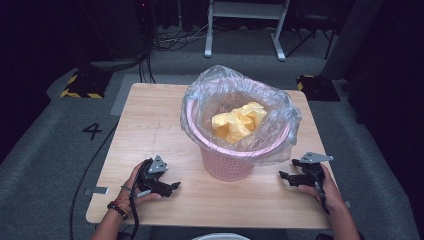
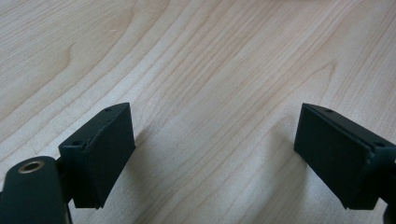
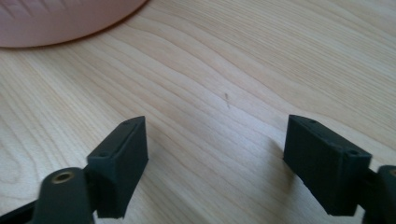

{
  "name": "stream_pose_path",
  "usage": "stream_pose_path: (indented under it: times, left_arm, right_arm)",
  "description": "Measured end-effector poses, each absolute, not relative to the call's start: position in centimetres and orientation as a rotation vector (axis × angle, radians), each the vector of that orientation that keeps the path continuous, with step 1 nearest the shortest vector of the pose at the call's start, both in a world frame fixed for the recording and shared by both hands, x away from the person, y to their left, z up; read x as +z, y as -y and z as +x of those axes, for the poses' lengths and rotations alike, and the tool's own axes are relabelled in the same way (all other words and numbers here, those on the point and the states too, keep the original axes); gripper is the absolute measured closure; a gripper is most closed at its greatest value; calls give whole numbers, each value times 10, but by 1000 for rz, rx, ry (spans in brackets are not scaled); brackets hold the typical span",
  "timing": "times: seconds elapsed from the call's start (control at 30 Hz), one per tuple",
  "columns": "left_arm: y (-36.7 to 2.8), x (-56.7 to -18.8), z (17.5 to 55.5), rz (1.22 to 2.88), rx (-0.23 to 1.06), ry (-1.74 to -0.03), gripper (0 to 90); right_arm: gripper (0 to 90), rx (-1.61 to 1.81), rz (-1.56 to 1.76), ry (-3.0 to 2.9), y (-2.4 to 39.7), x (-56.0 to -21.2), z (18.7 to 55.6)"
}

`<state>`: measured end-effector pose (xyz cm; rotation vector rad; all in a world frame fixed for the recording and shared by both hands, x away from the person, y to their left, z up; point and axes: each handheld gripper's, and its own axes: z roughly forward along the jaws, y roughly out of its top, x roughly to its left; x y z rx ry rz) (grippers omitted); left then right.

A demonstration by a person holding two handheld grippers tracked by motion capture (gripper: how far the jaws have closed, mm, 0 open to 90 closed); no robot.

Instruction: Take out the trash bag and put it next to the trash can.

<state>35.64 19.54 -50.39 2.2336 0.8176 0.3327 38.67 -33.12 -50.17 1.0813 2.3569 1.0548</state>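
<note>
Basket base (image 1: 227,170): pink, standing near table centre; upper wall and rim mostly covered by the folded-over bag. In the right gripper view, cut off at 11 o'clock (image 3: 60,21), blurred, weave not readable.
Bag liner (image 1: 200,97): clear plastic, draped over the rim and bunched at 12 o'clock; glare makes the folds hard to trace.
Yellow wad (image 1: 240,121): crumpled, inside the lined basket, toward 1 o'clock of the opening; underside hidden, material not certain.
Table (image 1: 150,125): light wood; near edge cut off by a pale round object at 6 o'clock, not identifiable.
Left gripper (image 1: 170,187): at 7 o'clock from the basket, low over the board, jaws pointing toward 3 o'clock; spread wide with bare wood between (image 2: 215,154); contact with the board not determinable.
Left hand (image 1: 135,187): wrapped round the gripper body from 9 o'clock, beaded band at the wrist; forearm cut off at the bottom edge.
Right gripper (image 1: 288,170): at 4 o'clock from the basket, well apart from it, jaws pointing toward 9 o'clock; spread wide, nothing between (image 3: 215,163).
Right hand (image 1: 327,190): behind the gripper at 4 o'clock, forearm cut off at the bottom edge.
</note>
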Motion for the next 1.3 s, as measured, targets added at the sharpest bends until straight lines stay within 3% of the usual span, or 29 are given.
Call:
stream_pose_path:
  times: [0.53, 1.3]
  left_arm:
    - [-194, -502, 382, 2175, 364, -827, 199]
    - [-189, -445, 374, 1978, 491, -722, 224]
  right_arm:
    - [242, 1183, 994, -2270, 323, -481, 383]
    - [291, 1260, 882, -2085, 315, -436, 374]
